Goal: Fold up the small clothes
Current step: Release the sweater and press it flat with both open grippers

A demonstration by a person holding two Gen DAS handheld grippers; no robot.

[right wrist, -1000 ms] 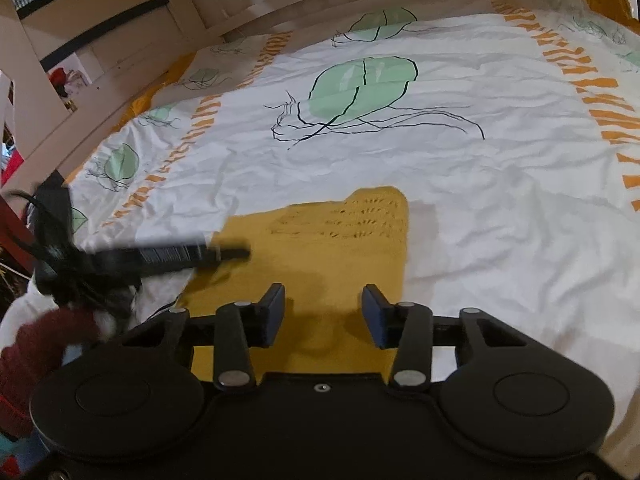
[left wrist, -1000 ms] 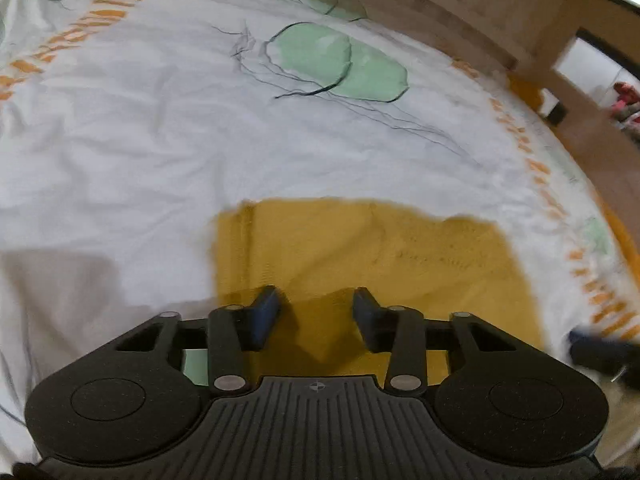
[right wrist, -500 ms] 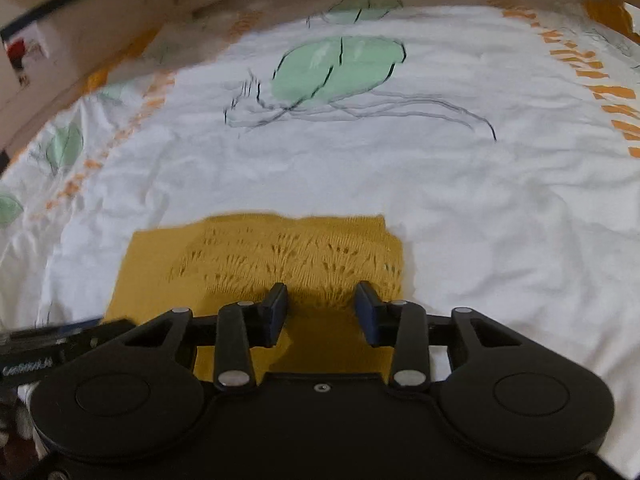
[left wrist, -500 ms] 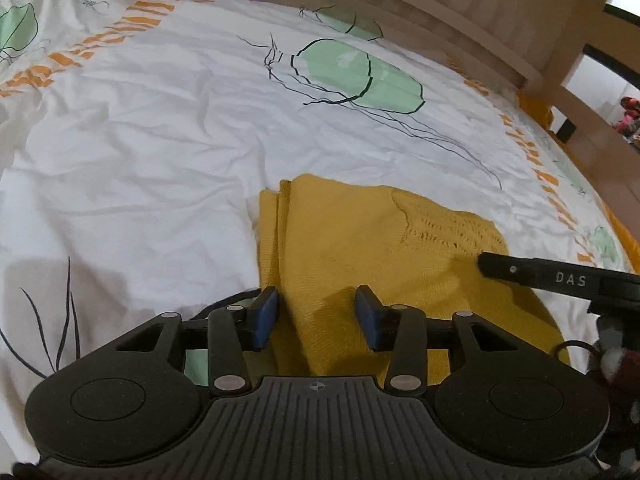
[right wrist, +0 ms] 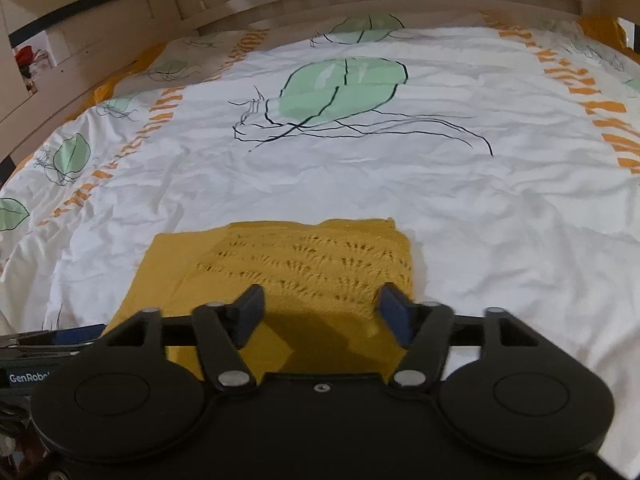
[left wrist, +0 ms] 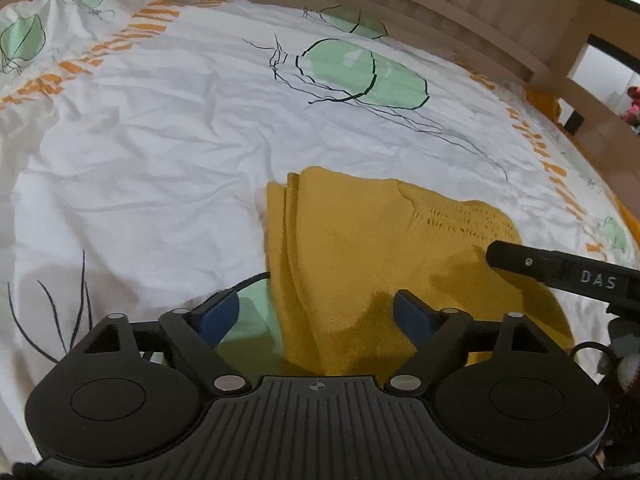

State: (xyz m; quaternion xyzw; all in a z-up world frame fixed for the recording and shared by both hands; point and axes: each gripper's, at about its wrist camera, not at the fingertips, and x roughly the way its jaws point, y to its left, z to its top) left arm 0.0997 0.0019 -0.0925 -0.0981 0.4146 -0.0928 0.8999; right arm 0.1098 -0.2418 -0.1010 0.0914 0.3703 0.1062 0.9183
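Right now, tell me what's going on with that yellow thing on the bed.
A person is folding a small mustard-yellow knitted garment on a white bedsheet printed with green leaves, using a handheld gripper in each hand. The garment lies flat, folded into a compact stack with layered edges along one side. The left gripper and the right gripper both sit low over its near edge. Their jaws are opening, with the pads apart over the fabric, so neither is gripping it.

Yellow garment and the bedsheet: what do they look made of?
Garment: looks like a matte knit, perhaps wool or acrylic; rows of openwork eyelets and a soft ribbed texture show. Bedsheet: looks like thin woven cotton, matte, with fine wrinkles and a flat printed leaf pattern. The fibre cannot be told for either.
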